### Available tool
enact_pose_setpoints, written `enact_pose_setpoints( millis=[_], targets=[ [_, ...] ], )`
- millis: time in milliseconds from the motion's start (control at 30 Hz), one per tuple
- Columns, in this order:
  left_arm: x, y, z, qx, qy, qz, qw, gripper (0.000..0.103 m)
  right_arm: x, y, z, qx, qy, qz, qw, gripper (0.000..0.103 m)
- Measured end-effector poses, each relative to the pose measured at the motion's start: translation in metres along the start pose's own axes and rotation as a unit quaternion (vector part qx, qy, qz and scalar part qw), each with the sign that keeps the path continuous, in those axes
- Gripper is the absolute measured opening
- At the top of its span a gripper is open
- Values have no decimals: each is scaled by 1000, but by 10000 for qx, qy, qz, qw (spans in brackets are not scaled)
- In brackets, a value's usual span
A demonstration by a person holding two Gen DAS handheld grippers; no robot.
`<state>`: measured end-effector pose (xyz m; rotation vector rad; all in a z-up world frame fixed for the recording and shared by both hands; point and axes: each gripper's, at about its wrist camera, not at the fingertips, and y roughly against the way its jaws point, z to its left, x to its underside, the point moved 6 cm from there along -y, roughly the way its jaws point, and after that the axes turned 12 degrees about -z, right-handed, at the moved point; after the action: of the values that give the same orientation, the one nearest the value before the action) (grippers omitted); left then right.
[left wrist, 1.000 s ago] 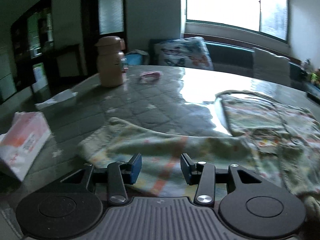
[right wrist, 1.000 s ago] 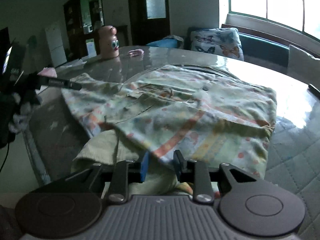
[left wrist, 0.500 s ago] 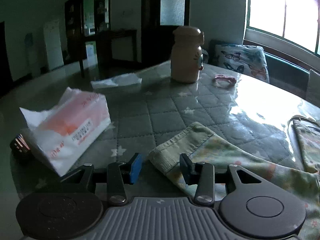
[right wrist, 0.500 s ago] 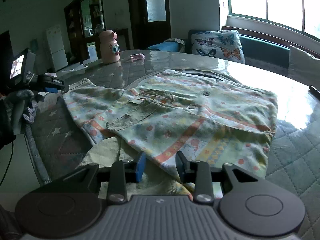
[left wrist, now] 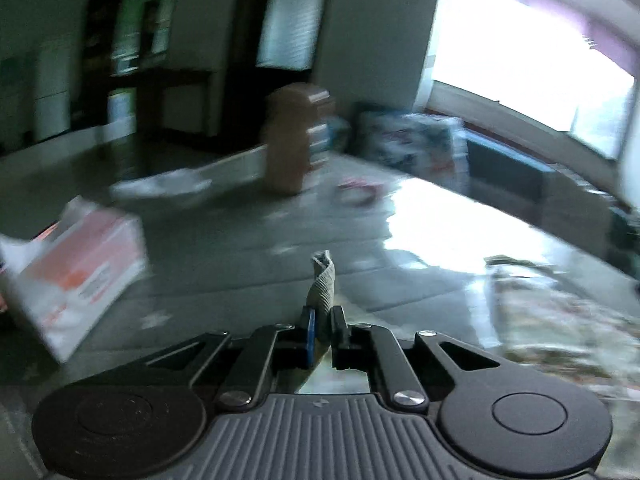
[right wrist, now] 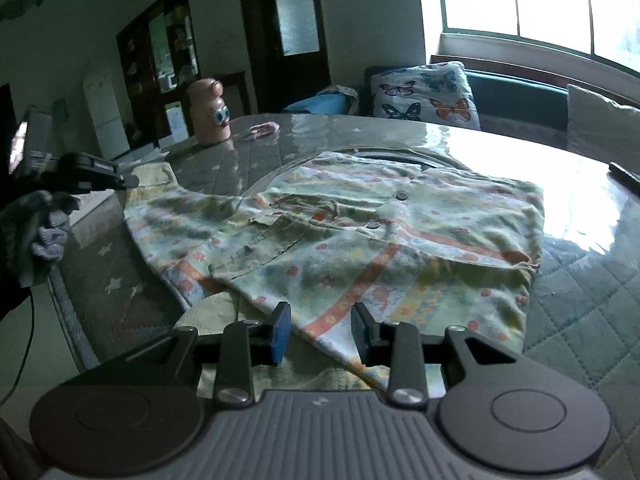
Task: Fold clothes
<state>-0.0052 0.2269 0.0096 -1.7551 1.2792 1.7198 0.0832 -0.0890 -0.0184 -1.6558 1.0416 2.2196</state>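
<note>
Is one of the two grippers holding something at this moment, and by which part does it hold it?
The left gripper is shut on the shirt, pinching the ribbed cuff end of its sleeve. The right gripper is open over the hem and holds nothing.

A home living and dining room.
A glossy quilted-cover table (right wrist: 580, 264) stands before a teal window bench (right wrist: 516, 98) with 1 white butterfly-print cushion (right wrist: 426, 94), a white fridge (right wrist: 102, 114) and dark wooden shelving (right wrist: 168, 52) behind.

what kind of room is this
Most likely a home dining or living room: a table under a quilted cover, a butterfly-print cushion on a window bench, and a white fridge beyond.
</note>
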Motion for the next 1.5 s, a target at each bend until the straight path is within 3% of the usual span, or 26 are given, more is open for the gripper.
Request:
enact_pose_setpoints(
  millis=[200,433,633,900,1000,1067,1167,1500],
  targets=[
    [-7,31,-90,1479,-183,-59,9888,8,-4,7,-15,127,-353,-135,9992,33],
    [12,55,-181,2793,-329,199,9594,7,-5,19,-41,432,-825,-299,9952,33],
    [46,65,-229,3392,-650,573,9367,8,-6,29,-66,685,-1234,-434,9890,33],
    [87,68,-244,3672,-1168,1028,9170,11,-9,30,-84,831,-1603,-554,9820,32],
    [91,72,-243,3770,-1255,1073,9114,24,-10,24,-84,779,-1677,-548,9812,32],
    [90,74,-239,3775,-1285,1057,9109,37,-10,18,-81,710,-1694,-509,9817,32],
    [84,72,-227,3695,-1304,976,9148,41,-8,7,-74,597,-1680,-413,9831,32],
    [55,35,-157,2437,-1156,730,9602,46,3,-27,-57,560,-1338,-77,9894,32]
  ],
)
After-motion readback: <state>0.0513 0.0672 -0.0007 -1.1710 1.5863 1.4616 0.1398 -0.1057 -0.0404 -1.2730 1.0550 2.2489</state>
